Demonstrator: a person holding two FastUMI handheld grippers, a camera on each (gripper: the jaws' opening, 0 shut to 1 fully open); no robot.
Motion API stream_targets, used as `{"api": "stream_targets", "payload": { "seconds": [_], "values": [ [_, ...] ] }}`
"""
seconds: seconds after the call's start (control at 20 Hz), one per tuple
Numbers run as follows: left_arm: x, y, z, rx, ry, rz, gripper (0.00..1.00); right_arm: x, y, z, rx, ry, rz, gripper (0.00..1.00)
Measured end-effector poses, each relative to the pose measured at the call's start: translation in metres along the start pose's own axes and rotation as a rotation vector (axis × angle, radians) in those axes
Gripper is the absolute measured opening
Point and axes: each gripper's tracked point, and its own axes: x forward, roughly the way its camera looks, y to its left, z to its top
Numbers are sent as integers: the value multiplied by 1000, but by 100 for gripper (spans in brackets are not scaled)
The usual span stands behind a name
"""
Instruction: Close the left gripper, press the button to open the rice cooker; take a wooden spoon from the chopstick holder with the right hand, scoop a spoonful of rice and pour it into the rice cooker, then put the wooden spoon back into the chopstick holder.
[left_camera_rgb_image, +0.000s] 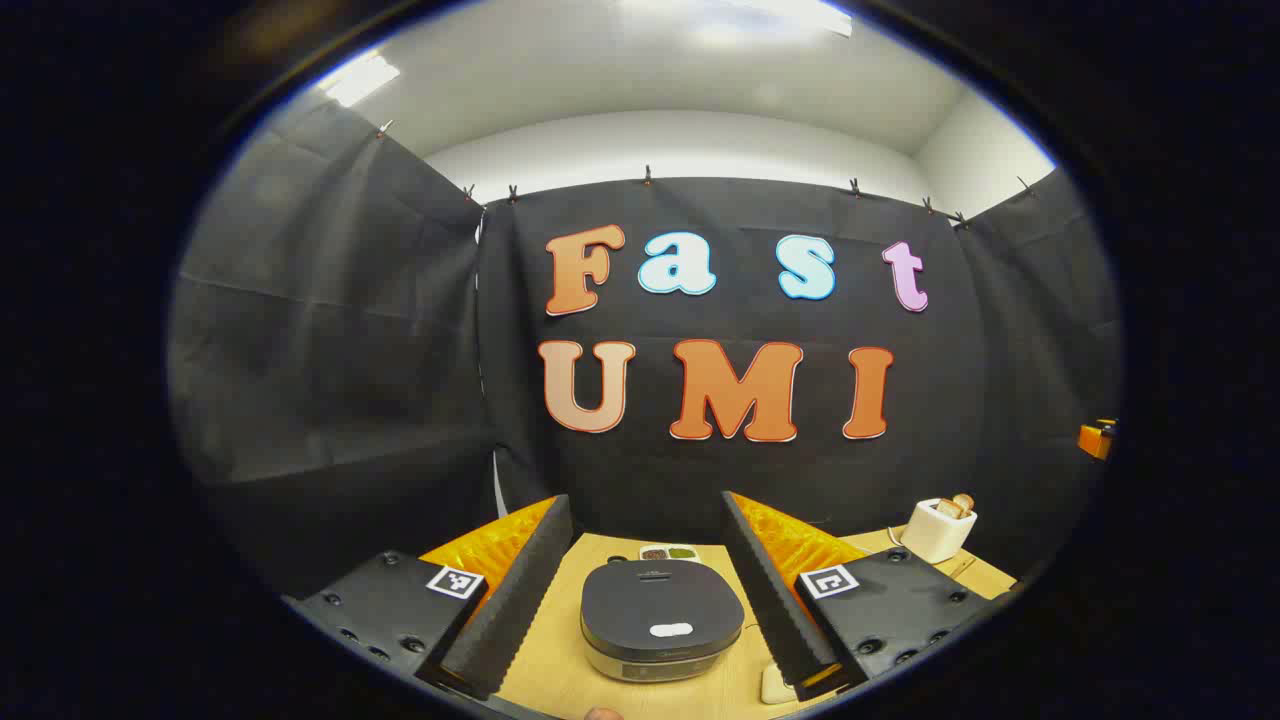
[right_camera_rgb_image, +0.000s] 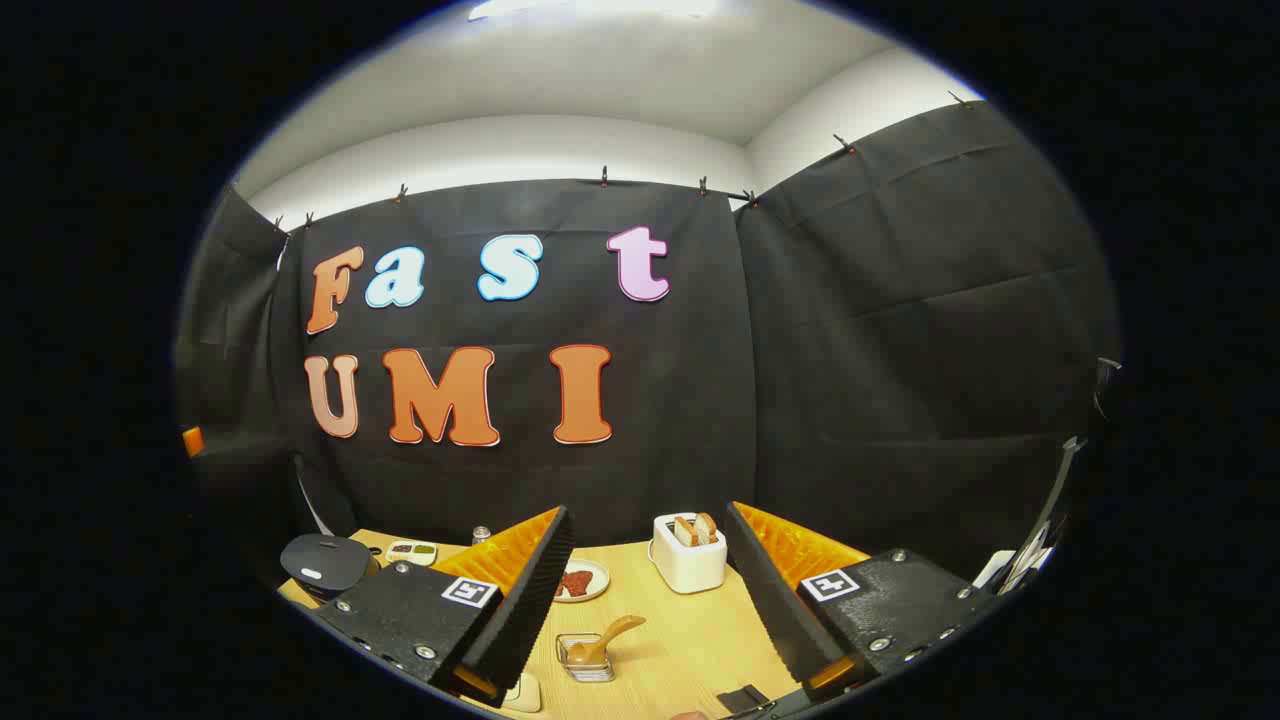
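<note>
No step is complete: rice cooker (left_camera_rgb_image: 661, 618) lid remains shut, wooden spoon (right_camera_rgb_image: 600, 640) untouched, left gripper (left_camera_rgb_image: 645, 590) and right gripper (right_camera_rgb_image: 650, 600) jaws both wide, empty.

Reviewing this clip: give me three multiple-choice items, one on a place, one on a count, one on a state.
1. Between the left gripper's fingers lies:
A) the rice cooker
B) a kettle
C) a mug

2. Toast slices standing in the toaster:
A) none
B) two
C) five

3. The rice cooker's lid is:
A) shut
B) open
C) removed

Answers:
1 A, the cooker sits centred between the spread fingers.
2 B, two slices poke from the slots.
3 A, the dark lid lies flat on the body.
</note>
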Motion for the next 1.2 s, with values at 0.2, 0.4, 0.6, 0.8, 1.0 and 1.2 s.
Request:
{"api": "stream_targets", "payload": {
  "seconds": [0.2,0.4,0.6,0.8,1.0,1.2],
  "values": [
    [-5,-3,-2,-16,11,0,98,-1,0,-1,-5,20,8,95],
    [-8,-6,1,-28,-7,-14,99,-6,-6,2,-7,18,-10,95],
    [-10,-6,10,-23,-33,-47,100,-11,-13,-2,-40,18,-55,95],
    [-7,-2,15,-24,-48,-52,99,-13,-1,-4,-87,13,-34,95],
    [1,-6,10,-34,-40,-58,97,-11,6,-4,-93,9,-26,95],
    [5,-8,13,-32,-42,-64,99,-6,4,-6,-122,8,-26,95]
  ]
}}
